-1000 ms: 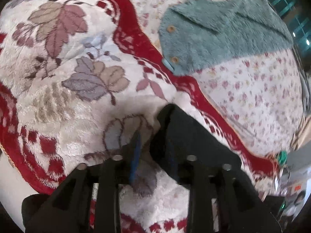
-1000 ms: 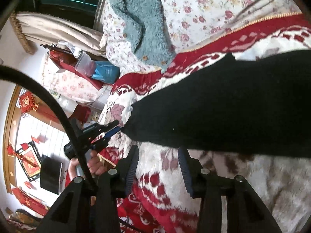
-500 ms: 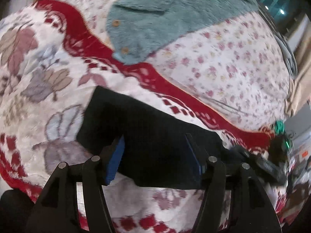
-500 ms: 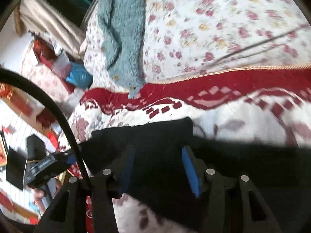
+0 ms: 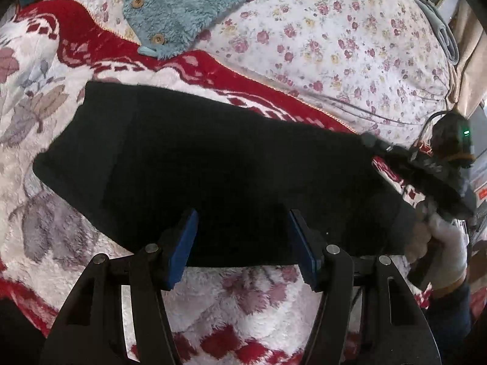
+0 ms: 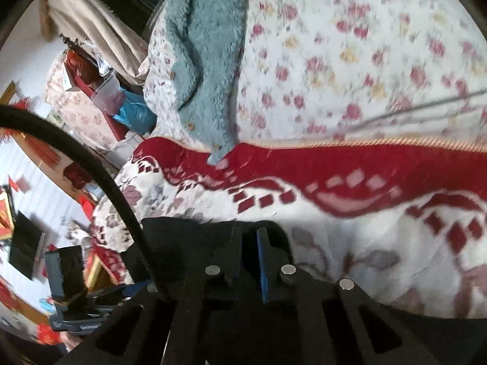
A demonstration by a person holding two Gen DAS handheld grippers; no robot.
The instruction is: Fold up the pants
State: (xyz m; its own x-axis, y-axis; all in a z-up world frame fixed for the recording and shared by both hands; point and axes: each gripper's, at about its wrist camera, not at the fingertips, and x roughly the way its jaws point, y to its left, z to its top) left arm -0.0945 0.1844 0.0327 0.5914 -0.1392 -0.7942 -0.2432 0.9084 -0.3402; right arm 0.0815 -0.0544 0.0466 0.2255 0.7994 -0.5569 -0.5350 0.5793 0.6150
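Black pants (image 5: 213, 164) lie folded across the red-and-white fleece blanket (image 5: 249, 298), below a teal fleece garment (image 5: 188, 9); left gripper (image 5: 242, 243) stands released, its 2 blue pads (image 5: 182, 249) spread above the near hem, while right gripper (image 6: 250, 252) has just clenched on the pants' edge.

Black plastic left gripper (image 5: 242, 245) with blue pads (image 5: 182, 246) and silver screws; a white-gloved hand (image 5: 447, 249), dark sleeve.
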